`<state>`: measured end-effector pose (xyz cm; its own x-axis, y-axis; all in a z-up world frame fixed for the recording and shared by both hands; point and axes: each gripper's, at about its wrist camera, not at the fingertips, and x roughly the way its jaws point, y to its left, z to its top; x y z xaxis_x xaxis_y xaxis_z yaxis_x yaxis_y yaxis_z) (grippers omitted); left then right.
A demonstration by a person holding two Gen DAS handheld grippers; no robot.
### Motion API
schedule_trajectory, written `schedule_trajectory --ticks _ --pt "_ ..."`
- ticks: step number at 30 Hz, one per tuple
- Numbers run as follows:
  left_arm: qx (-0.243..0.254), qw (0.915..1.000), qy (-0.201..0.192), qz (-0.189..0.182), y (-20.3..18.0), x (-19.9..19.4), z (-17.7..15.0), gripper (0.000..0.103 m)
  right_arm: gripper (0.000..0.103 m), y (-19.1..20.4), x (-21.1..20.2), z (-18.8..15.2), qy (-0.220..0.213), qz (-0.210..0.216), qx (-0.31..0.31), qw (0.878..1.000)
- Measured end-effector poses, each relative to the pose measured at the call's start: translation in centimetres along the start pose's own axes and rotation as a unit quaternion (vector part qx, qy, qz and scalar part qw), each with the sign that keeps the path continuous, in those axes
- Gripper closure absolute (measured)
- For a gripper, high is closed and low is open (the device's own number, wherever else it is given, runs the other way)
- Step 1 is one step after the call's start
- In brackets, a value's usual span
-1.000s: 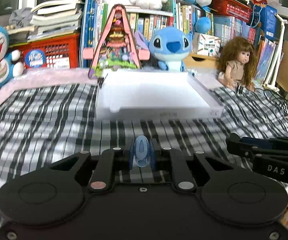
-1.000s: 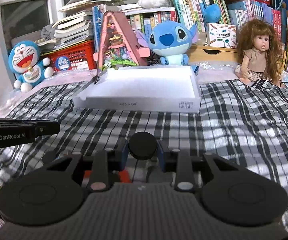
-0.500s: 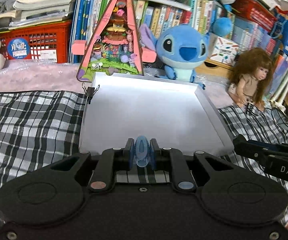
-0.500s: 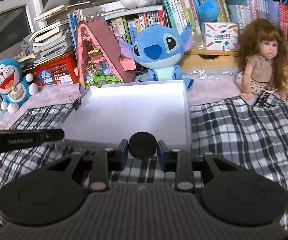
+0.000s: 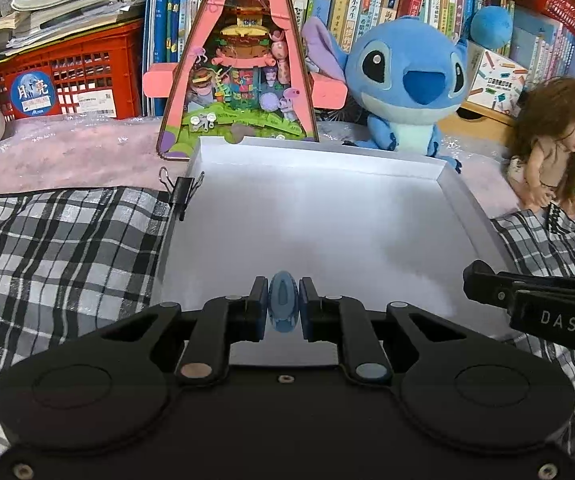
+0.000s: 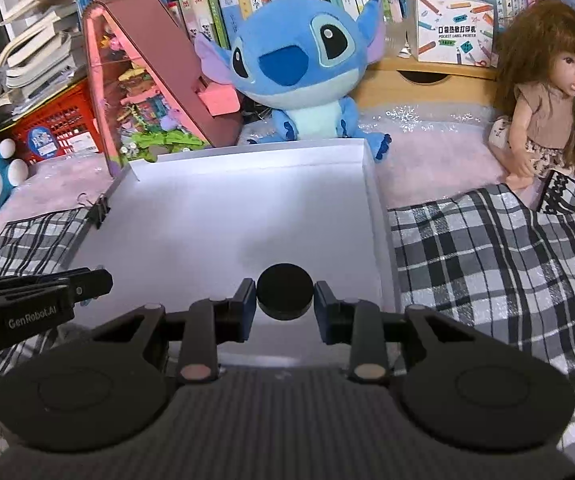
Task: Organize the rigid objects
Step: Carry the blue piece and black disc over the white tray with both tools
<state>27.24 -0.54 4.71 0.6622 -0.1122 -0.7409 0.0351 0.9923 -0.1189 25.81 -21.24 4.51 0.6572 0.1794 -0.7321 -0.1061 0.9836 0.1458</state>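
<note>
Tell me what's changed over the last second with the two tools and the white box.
Both tools moved forward from the plaid cloth to over the white box. Unchanged: the left tool grips the small blue piece, the right tool the black disc; nothing lies in the box.

Two small pieces held over the tray

A translucent blue oval piece (image 5: 283, 307) stands on edge above the white tray's (image 5: 453, 188) near edge; a black round puck (image 6: 284, 297), flat face forward, hangs above that same near edge.
</note>
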Motion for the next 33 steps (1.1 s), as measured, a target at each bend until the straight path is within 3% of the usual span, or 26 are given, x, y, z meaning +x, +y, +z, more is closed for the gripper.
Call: schedule_trajectory --ticks 12,33 --pt "-0.001 0.9996 0.008 0.026 0.5 2.6 -0.3 0.088 0.067 0.1 2.8 0.1 0.009 -0.022 -0.005 1.0" --pt "0.002 0.9994 0.011 0.032 1.1 4.0 -0.4 0.088 0.067 0.7 4.8 -0.2 0.026 -0.035 -0.028 0.999"
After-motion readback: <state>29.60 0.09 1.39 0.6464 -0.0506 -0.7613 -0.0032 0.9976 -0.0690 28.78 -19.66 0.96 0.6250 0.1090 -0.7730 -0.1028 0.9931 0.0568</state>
